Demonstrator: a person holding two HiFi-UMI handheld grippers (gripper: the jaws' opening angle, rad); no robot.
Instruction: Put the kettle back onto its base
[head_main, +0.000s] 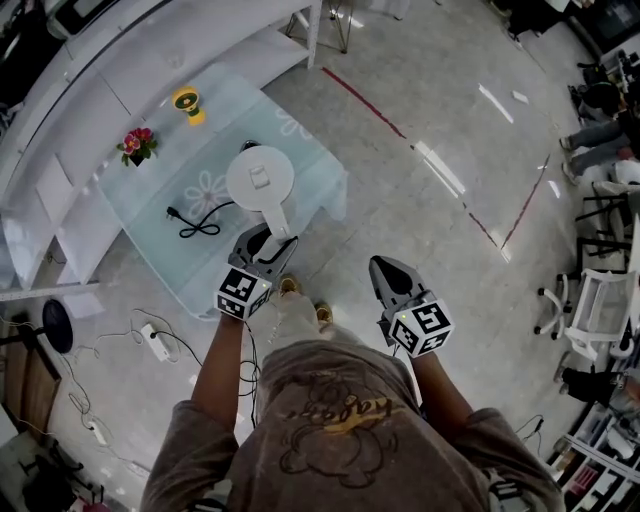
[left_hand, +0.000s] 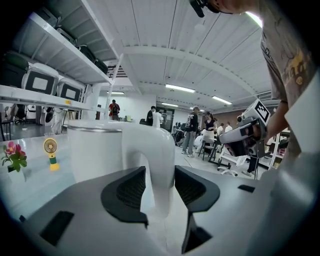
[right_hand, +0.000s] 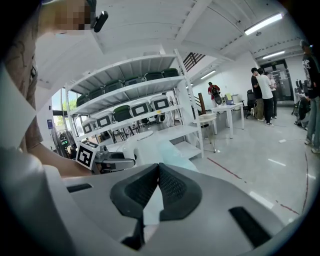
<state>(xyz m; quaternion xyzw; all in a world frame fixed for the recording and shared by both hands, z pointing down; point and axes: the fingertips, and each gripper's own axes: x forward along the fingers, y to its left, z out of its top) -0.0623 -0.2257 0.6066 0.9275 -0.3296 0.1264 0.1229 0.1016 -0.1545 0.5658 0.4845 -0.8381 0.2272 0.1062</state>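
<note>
Glass tabletop (head_main: 150, 235) with flower print carries white kettle (head_main: 260, 180), upright by its near edge. Left gripper (head_main: 268, 240) released: jaws apart either side of kettle handle (left_hand: 160, 150), not pressing. Right gripper (head_main: 386, 268) clenched, empty. Shirt script (head_main: 340, 415) unreadable.

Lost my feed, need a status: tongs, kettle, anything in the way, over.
Left tongs open, astride kettle handle, not pinching. Right tongs shut, empty. Kettle upright on table; base not visible. Cord loose beside it, nothing blocking.
</note>
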